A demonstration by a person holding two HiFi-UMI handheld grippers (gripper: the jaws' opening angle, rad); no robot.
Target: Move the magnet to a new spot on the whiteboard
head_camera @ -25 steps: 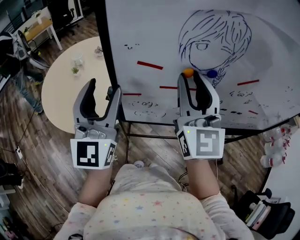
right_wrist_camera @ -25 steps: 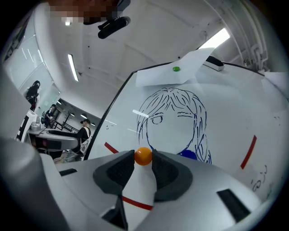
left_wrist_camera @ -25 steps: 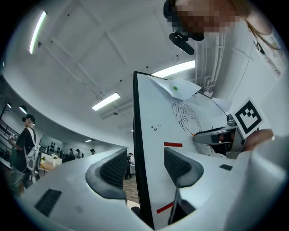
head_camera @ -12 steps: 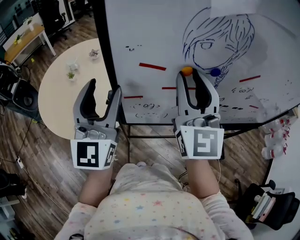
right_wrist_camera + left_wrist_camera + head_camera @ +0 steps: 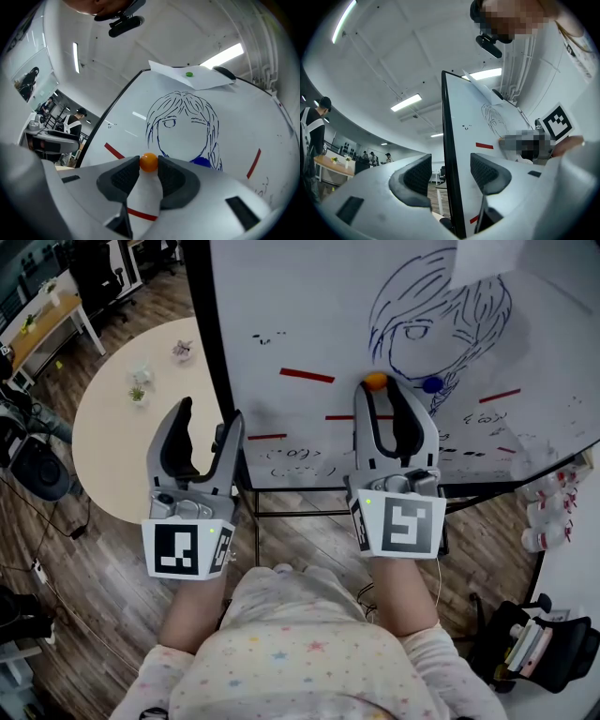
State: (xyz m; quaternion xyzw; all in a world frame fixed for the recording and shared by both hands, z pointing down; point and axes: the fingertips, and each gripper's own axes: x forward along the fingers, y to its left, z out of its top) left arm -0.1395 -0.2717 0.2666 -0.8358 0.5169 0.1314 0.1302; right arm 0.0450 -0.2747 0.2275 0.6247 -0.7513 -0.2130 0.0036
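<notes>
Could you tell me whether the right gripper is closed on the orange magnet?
Yes, the right gripper is shut on the orange magnet: in its own view both jaws touch the magnet's sides.

Cut off by the head view's top and right edges: whiteboard point(image 5: 309, 306), with the paper sheet point(image 5: 486, 259) at its upper edge. Partly hidden between the tips of the right claw point(image 5: 382, 392): orange magnet point(image 5: 375, 382). Too small to read: dark scribbles point(image 5: 300, 457) near the whiteboard's lower edge. Too small to identify: little things point(image 5: 138, 393) on the round worktop point(image 5: 112, 446).
</notes>
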